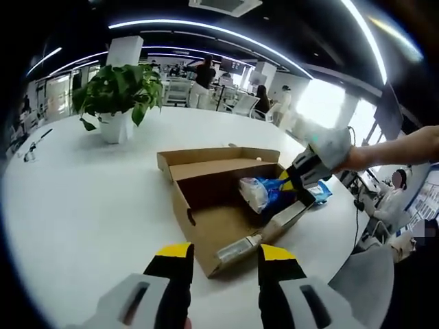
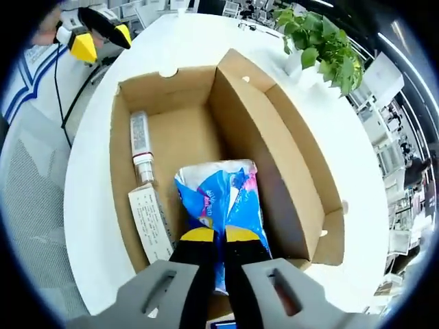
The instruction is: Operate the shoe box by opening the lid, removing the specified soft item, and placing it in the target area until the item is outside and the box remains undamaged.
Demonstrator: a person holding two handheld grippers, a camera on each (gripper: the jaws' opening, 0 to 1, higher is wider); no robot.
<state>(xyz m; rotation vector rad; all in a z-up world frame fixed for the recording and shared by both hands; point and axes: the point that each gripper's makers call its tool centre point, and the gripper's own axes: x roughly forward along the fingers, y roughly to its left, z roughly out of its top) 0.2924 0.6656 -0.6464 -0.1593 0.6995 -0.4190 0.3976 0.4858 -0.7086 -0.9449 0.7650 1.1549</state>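
Box (image 2: 206, 123): brown cardboard shoe box, lid already folded back and standing open along one long side. It lies on a white round surface (image 1: 89, 199). No tear or crush shows.

Pack (image 2: 223, 205): soft blue-and-white plastic pack, the item to be removed. It lies inside the box, on the floor, at the end nearest the right gripper. Its long axis runs along the box's length, in line with the right jaws.

Right gripper (image 2: 219, 236): yellow-tipped jaws drawn narrow and pinching the near end of the pack from above, one tip on each side of a fold in the wrapper. In the left gripper view it (image 1: 296, 179) reaches into the box from the far side.

Left gripper (image 1: 226, 255): jaws standing apart, holding nothing. It hovers outside the box, just short of the near corner, well apart from the pack. In the right gripper view it (image 2: 97, 34) sits beyond the far end of the box, off the edge of the surface.

Other contents: a clear bottle (image 2: 141, 151) with a white label lies along one box wall, beside the pack; a white leaflet (image 2: 152, 223) lies next to it.

Plant (image 1: 118, 92): potted, green, on the surface beyond the box.

Judgement: the right gripper is far the nearer and has the pack. The coming move is likely a lift straight up and clear of the box walls, since the pack lies close to the end wall.
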